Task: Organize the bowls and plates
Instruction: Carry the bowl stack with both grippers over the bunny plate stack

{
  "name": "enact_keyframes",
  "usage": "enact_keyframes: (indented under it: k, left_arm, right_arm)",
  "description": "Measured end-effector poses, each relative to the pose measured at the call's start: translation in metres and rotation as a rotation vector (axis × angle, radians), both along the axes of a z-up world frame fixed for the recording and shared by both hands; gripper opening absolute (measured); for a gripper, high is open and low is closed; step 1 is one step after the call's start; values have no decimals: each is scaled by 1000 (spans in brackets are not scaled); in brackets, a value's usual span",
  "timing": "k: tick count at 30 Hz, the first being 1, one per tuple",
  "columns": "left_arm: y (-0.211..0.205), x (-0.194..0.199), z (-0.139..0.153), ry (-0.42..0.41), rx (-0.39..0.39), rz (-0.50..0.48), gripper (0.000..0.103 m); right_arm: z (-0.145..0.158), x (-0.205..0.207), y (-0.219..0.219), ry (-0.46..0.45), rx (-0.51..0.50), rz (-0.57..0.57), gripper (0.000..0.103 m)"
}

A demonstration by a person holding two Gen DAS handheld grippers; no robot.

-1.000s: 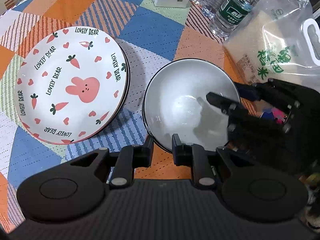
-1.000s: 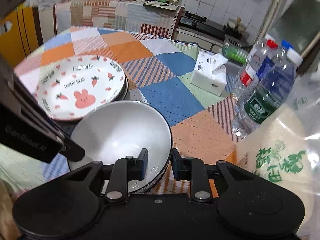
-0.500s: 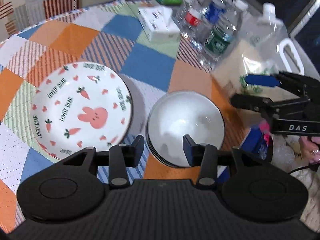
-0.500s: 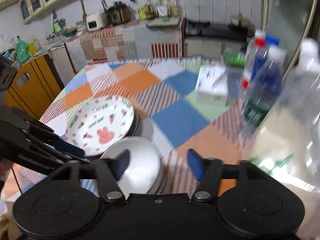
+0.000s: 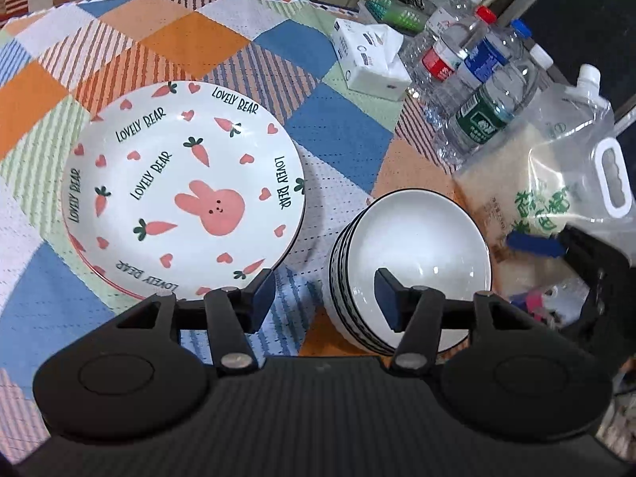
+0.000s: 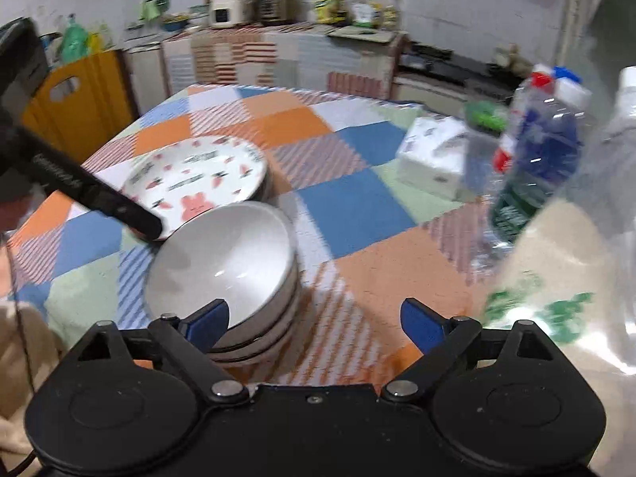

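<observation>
Left wrist view: left gripper [image 5: 324, 294], jaws just been opening, nothing gripped, is hovering over stacked white bowls [image 5: 413, 254] beside "LOVELY BEAR" bunny-print plates [image 5: 183, 190] on patchwork cloth; water bottles [image 5: 485, 107], rice pouch [image 5: 556, 183] are crowding right.

Right wrist view: right gripper [image 6: 314, 320], also just opening, empty, wide apart; bowls [image 6: 222, 258] are sitting at its left finger.

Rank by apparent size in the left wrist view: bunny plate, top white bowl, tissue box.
1. bunny plate, clearly largest.
2. top white bowl.
3. tissue box, smallest, though it sits farther from the camera, so true size is unsure.

Left gripper [image 5: 324, 298] and right gripper [image 6: 314, 320] tilted downward, fingers just parted wider, nothing between them.
</observation>
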State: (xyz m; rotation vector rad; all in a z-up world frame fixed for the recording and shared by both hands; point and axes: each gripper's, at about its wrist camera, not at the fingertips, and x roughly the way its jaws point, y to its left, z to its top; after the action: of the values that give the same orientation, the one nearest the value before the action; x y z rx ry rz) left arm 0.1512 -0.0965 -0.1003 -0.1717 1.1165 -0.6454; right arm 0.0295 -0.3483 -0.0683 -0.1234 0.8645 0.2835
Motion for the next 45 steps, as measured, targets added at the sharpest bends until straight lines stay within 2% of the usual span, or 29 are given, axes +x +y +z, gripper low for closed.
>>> enact_keyframes:
  k: [4,8,12,14,17,20,23,25,30,35,38,42,45]
  left_arm:
    - [1,-1,-10,19,-53,17,59]
    - [-5,-1,-21,41,-54,7,59]
    - [-15,-4,-30,52,-43,-13,59]
    - [-20,-7,-35,69,-63,7,59]
    - [-27,-12,-41,82,-73,16,59]
    - [-31,-15,-46,61,-65,24,58]
    - [-34,-16,-51,42,-38,15,57]
    - [-35,-16,-54,43,-29,3,55]
    - [-38,-14,-55,9,-60,-8,48]
    - [-35,-7,-58,70,-97,35,48]
    - [-39,-13,-54,35,-53,-1,47]
    - [-37,-13,-52,60,-52,-13,48]
    - [-33,-20,-40,29,-33,-36,48]
  right_arm:
    - [-7,-7,15,-6,5,104,97]
    - [-25,-9,30,50,-43,200,97]
    - [-56,1,41,125,-96,200,97]
    - [-73,6,45,143,-150,209,97]
    - [-87,9,47,89,-170,225,98]
    - [-91,10,48,12,-141,229,98]
    - [-100,12,44,-42,-63,198,101]
    - [-104,17,40,-46,-15,191,103]
    - [-106,19,44,-59,-9,198,102]
    - [-109,22,49,-85,1,166,102]
    - [-107,20,56,-71,-18,134,102]
    - [-107,15,56,-66,-16,145,102]
    - [-101,10,59,-72,-13,146,102]
